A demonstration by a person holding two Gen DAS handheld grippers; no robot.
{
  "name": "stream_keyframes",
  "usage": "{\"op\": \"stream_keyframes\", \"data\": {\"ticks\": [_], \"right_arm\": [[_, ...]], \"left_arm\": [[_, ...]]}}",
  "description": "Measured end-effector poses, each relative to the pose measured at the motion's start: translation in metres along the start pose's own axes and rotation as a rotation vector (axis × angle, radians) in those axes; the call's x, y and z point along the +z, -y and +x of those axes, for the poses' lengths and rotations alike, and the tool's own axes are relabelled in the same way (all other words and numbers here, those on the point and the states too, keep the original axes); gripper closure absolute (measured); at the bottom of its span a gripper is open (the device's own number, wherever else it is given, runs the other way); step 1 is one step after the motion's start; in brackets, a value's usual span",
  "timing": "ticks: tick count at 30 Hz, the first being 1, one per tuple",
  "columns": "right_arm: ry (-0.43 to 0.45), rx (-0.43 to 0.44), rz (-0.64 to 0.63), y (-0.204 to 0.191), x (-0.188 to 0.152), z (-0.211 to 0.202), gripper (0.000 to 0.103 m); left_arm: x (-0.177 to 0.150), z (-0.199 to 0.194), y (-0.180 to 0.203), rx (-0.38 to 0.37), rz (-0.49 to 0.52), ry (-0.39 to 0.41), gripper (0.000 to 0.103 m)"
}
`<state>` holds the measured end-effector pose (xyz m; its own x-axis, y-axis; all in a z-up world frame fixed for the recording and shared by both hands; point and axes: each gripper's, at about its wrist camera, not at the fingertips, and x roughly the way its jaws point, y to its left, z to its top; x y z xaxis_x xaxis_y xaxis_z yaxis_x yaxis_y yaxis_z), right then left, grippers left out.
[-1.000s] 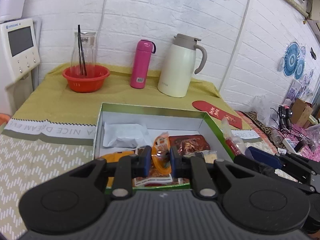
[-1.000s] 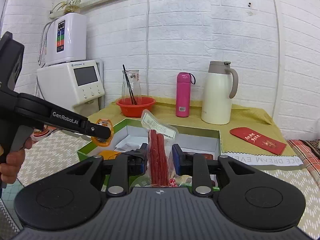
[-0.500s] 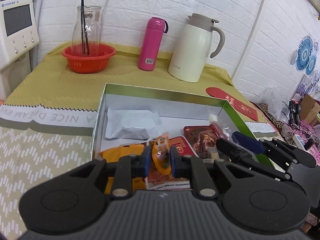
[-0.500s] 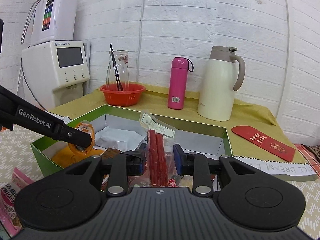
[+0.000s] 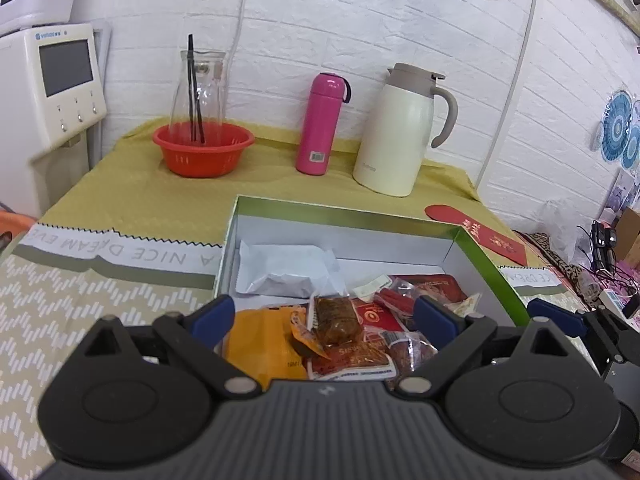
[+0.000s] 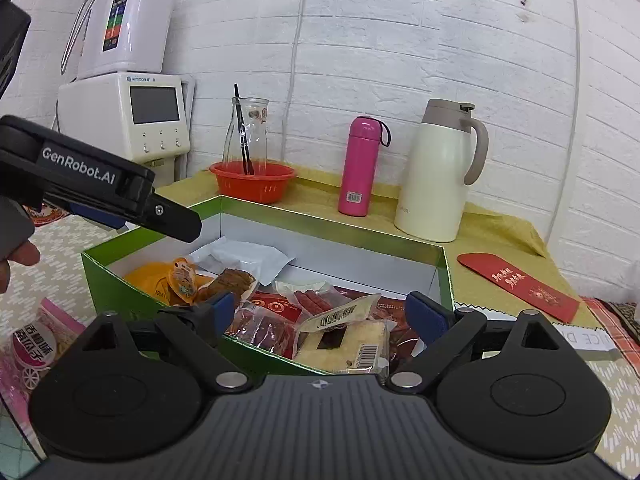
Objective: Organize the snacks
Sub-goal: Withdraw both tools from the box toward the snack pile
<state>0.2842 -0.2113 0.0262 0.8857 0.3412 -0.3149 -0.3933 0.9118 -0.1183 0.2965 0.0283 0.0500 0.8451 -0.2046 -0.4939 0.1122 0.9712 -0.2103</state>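
Green cardboard walls the box in front of you on the tabletop; your left gripper hangs above its near edge with fingers spread wide and nothing between them; your right gripper is spread wide too, empty; the sausage pack lies inside among the other snacks, beside the orange packet and white pouch.

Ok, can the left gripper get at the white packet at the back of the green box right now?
Probably yes. The left gripper is open and empty over the green box, and the white packet lies uncovered just beyond it, nothing between.
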Motion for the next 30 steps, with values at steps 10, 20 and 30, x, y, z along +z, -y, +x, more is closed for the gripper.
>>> {"op": "stream_keyframes", "data": {"ticks": [10, 20, 30], "right_arm": [[0.028, -0.018, 0.115, 0.0, 0.009, -0.06, 0.0], [0.053, 0.006, 0.122, -0.015, -0.006, -0.154, 0.0], [-0.044, -0.043, 0.139, -0.045, -0.063, -0.168, 0.0]], "left_arm": [[-0.012, -0.058, 0.016, -0.02, -0.021, -0.006, 0.008], [-0.059, -0.121, 0.02, -0.022, -0.017, -0.008, 0.008], [-0.135, -0.138, 0.011, -0.017, -0.086, -0.108, 0.008]]}}
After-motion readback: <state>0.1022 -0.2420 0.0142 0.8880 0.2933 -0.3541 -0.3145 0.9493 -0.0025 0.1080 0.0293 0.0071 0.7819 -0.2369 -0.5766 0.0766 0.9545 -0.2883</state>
